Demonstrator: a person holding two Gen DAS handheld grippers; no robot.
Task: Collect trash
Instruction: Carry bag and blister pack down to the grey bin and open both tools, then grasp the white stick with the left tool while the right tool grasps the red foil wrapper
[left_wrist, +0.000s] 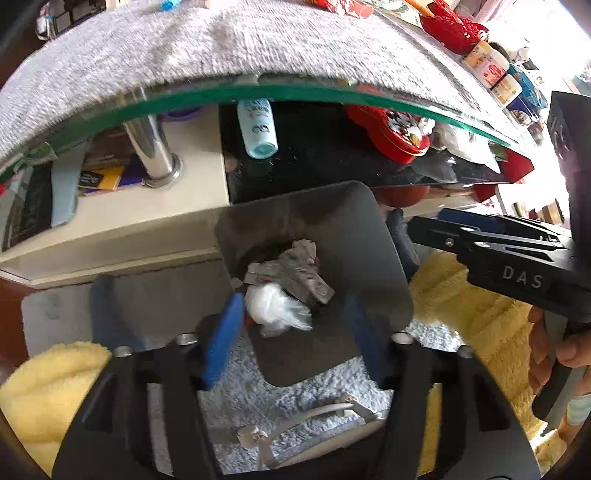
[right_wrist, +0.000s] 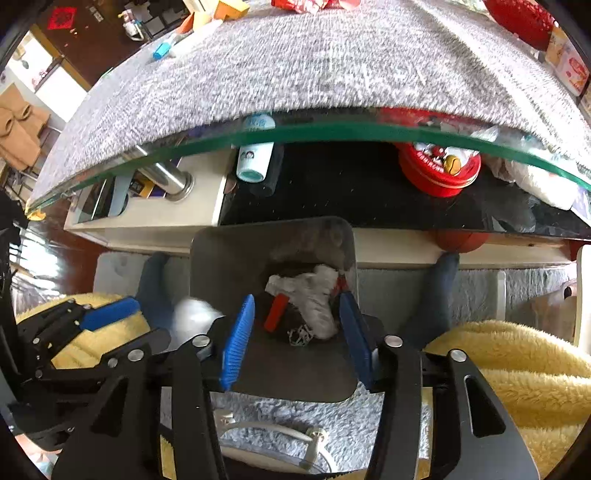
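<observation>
Jaws of both grippers stand apart over a grey bin (left_wrist: 369, 236), pressing on nothing. The left gripper (left_wrist: 291, 339) has its blue pads either side of a white wad (left_wrist: 275, 308) that sits blurred just beyond the left pad, clear of both; whether it is in the air or on the heap I cannot tell. The right gripper (right_wrist: 297, 332) likewise holds nothing, its pads framing the bin's contents. In the bin lies crumpled grey-white trash (right_wrist: 314, 295) with a red strip (right_wrist: 275, 314) beside it. From the right wrist view the left gripper shows at the left edge with the same white wad blurred beside its pad. Yellow fleece (right_wrist: 517, 369) flanks the bin on both sides, and a shaggy grey rug (right_wrist: 295, 413) lies under it. Beyond stands a glass table (left_wrist: 295, 94) covered with a grey cloth (left_wrist: 221, 48). On its lower shelf lie a pale blue bottle (left_wrist: 256, 129) and a red tin (right_wrist: 439, 171).
</observation>
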